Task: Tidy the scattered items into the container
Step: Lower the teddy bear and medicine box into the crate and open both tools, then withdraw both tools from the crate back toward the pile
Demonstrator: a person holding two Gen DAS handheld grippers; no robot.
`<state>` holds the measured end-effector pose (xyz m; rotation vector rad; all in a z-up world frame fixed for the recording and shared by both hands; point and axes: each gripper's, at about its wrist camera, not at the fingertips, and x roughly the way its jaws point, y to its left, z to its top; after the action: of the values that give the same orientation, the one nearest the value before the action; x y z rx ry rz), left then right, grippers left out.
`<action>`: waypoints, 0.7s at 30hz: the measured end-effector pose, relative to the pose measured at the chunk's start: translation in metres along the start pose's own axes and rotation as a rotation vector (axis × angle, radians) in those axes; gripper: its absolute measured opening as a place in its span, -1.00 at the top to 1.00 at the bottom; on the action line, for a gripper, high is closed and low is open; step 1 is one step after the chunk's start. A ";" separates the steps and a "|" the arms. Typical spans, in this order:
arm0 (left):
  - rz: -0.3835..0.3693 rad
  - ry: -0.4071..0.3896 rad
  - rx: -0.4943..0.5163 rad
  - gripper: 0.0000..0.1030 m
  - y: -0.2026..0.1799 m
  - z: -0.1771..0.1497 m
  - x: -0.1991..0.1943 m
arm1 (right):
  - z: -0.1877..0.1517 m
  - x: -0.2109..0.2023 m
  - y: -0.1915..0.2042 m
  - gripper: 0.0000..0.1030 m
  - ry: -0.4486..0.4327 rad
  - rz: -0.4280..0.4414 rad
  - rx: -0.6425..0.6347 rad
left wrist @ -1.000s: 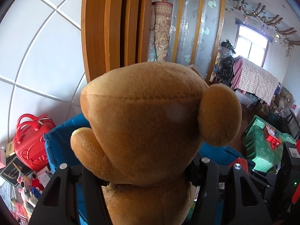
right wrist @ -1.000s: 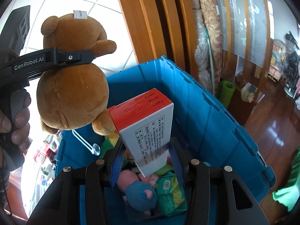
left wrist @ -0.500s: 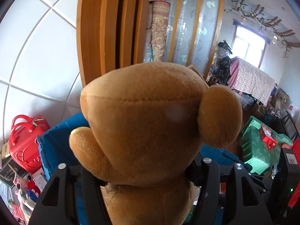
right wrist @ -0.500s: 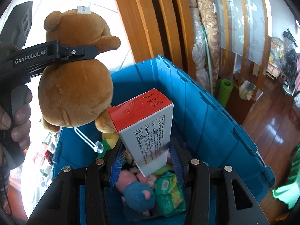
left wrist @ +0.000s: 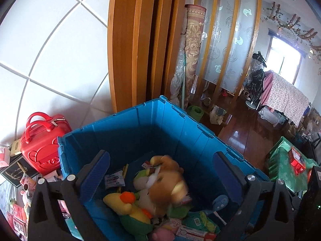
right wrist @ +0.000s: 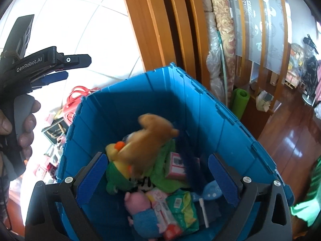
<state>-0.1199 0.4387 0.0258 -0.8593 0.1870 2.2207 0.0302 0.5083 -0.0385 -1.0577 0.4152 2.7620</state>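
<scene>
A blue plastic crate (left wrist: 180, 128) (right wrist: 212, 116) holds a pile of toys and packets. The brown teddy bear (left wrist: 166, 182) (right wrist: 148, 138), motion-blurred, lies on top of the pile over a yellow and green plush (left wrist: 130, 206). The red and white box (right wrist: 177, 165) lies in the crate, blurred. My left gripper (left wrist: 160, 174) is open and empty above the crate; it also shows at upper left in the right wrist view (right wrist: 72, 68). My right gripper (right wrist: 158, 178) is open and empty above the crate.
A red case (left wrist: 42, 140) and small items stand left of the crate. Wooden door frames (left wrist: 136, 46) and a rolled mat (left wrist: 192, 52) rise behind it. A green roll (right wrist: 238, 102) and wooden floor (left wrist: 246, 132) lie to the right, with a green-covered box (left wrist: 286, 164).
Both grippers opened. The teddy bear dropped from the left gripper and the red and white box from the right gripper; both are now in the crate.
</scene>
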 end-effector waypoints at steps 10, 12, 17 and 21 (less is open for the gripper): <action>0.017 -0.005 -0.012 -1.00 0.015 -0.006 -0.012 | -0.001 0.002 0.011 -0.98 -0.002 0.022 -0.024; 0.023 -0.008 -0.016 -1.00 0.019 -0.008 -0.017 | -0.001 0.002 0.014 -0.98 -0.004 0.030 -0.032; 0.050 -0.013 -0.031 -1.00 0.031 -0.017 -0.031 | 0.000 0.002 0.026 -0.98 -0.008 0.056 -0.054; 0.072 -0.015 -0.044 -1.00 0.041 -0.026 -0.044 | -0.001 0.001 0.039 -0.98 -0.015 0.080 -0.071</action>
<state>-0.1124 0.3740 0.0285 -0.8716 0.1643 2.3050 0.0207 0.4715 -0.0318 -1.0573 0.3675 2.8730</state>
